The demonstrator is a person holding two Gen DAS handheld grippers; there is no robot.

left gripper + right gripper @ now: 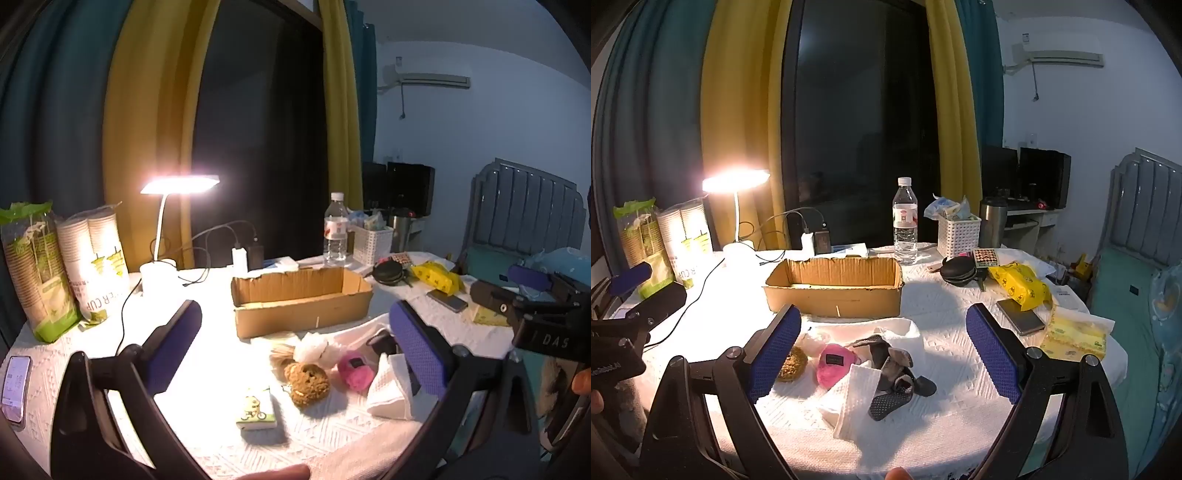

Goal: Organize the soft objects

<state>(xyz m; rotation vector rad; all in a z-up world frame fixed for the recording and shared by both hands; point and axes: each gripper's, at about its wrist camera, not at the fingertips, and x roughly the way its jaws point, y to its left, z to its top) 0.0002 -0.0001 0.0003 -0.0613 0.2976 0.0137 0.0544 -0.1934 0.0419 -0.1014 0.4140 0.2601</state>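
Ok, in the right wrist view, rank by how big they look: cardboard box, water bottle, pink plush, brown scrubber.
1. cardboard box, clearly largest.
2. water bottle, though it stands farther back.
3. pink plush.
4. brown scrubber, partly hidden behind the right gripper's finger, so its rank against the plush is unsure.

Soft toys (834, 363) before cardboard box (834, 286) — bottle (905, 221) behind, lamp (735, 181) left.

matt corrugated cardboard box (834, 291); clear glossy plastic bottle (905, 221); brushed metal flask (992, 222). textured white cloth table cover (945, 295), waffle-weave folded towel (858, 400), fuzzy pink plush (834, 363). gripper pads (993, 354) show dimpled blue rubber.
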